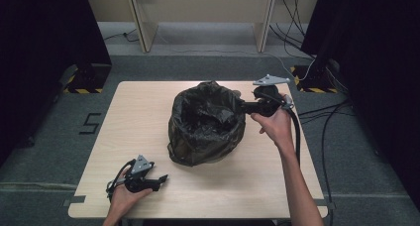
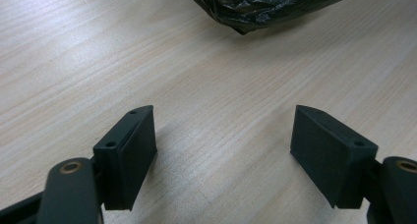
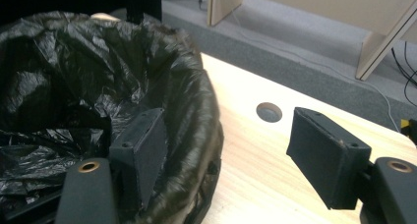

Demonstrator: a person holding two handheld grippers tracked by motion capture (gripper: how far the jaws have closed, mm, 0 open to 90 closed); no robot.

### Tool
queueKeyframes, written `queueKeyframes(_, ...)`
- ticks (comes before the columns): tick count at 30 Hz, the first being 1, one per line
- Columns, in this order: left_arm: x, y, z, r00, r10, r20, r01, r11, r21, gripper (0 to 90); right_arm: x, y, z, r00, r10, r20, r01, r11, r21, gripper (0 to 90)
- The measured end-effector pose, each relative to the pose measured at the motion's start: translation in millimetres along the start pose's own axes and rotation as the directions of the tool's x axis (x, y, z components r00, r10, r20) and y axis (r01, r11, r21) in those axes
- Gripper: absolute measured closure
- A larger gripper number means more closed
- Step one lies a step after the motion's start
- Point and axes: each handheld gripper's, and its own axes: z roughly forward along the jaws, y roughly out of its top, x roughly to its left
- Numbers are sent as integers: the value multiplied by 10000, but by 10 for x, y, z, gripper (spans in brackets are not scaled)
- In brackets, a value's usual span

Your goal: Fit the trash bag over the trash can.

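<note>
Spread-jawed tool (image 2: 223, 150) over table (image 2: 98, 62), black bag (image 2: 265, 3) beyond.

The high view is looking forward and down over the whole pale wooden table (image 1: 148, 117), while the two gripper views are riding low and close, both sharing with it the crumpled black plastic bag (image 1: 205, 124) at the table's middle.

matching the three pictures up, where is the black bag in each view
High view: black bag at the table's middle, mouth open.
Left gripper view: its lower edge at top centre.
Right gripper view: the left half, its rim between the jaws.
Shared landmark: the pale wooden table.
</note>
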Motion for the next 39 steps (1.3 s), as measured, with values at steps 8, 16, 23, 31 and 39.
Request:
queueKeyframes(8, 0, 6, 3, 10000, 44, 62, -45, 10000, 82, 226, -216, -185, -167, 9988, 494, 7, -493, 9975, -508, 304)
queueKeyframes(16, 3, 10, 10, 10000, 83, 44, -83, 9999, 90, 217, -381, -452, -238, 9959, 900, 45, -894, 9933, -727, 304)
queueKeyframes(23, 2, 11, 12, 10000, 60, 57, -61, 9999, 89, 216, -441, -683, -243, 9950, 998, 22, -992, 9917, -820, 289)
queueKeyframes(31, 5, 16, 18, 9999, 92, 81, -93, 9999, 104, 208, -441, -926, -240, 9926, 1210, -105, -1214, 9895, -790, 283)
queueKeyframes(39, 10, 22, 22, 9999, 104, 122, -106, 9998, 150, 201, -438, -1183, -214, 9898, 1413, -183, -1423, 9869, -764, 267)
